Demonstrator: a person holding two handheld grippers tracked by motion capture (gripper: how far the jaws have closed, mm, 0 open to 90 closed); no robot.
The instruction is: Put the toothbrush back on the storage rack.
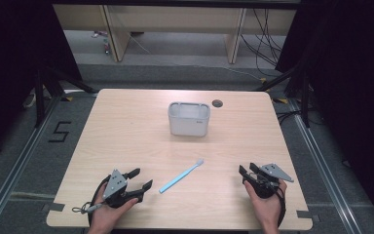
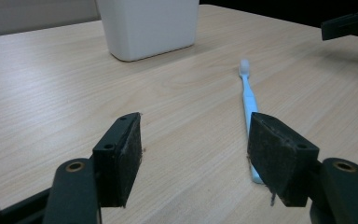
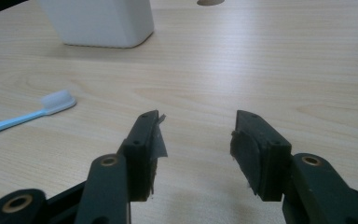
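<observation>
Now toothbrush (image 1: 180, 176) betw. both grippers, handle prob. just past left fingers (image 2: 120, 158); both wide, empty.

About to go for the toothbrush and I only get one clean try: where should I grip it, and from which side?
Grip the toothbrush on its light blue handle, probably near the lower end, with the left gripper, which is open and closest. It lies flat and diagonal on the table, bristle head toward the white container, so come from above with jaws across the thin handle.
</observation>
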